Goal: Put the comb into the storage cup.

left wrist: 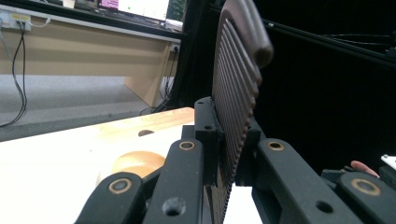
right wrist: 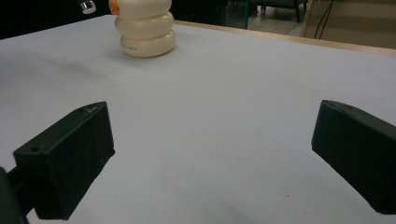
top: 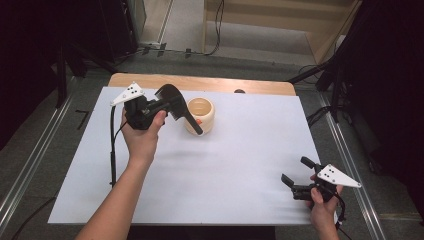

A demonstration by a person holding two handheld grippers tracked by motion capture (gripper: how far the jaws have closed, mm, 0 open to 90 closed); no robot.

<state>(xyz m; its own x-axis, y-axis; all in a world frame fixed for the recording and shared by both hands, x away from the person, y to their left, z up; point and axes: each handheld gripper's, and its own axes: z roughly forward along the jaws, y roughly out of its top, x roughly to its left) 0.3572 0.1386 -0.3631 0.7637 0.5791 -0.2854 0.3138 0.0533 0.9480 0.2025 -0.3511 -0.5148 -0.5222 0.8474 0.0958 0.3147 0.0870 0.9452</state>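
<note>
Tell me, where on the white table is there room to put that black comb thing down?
The widest bare patch of the white table lies between the cream holder and the right gripper. The far right, beyond the holder, is bare too. It is crowded where the left gripper holds the black comb beside the holder.

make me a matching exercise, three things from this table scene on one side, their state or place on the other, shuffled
Things:
1. cream ribbed holder
2. dark ridged spatula
3. right gripper

States or places:
A. jaws open, nothing between them, near the table's right front corner
B. clamped in the left gripper
C. standing on the white table cover towards the far edge

Pairs: 1-C, 2-B, 3-A
</note>
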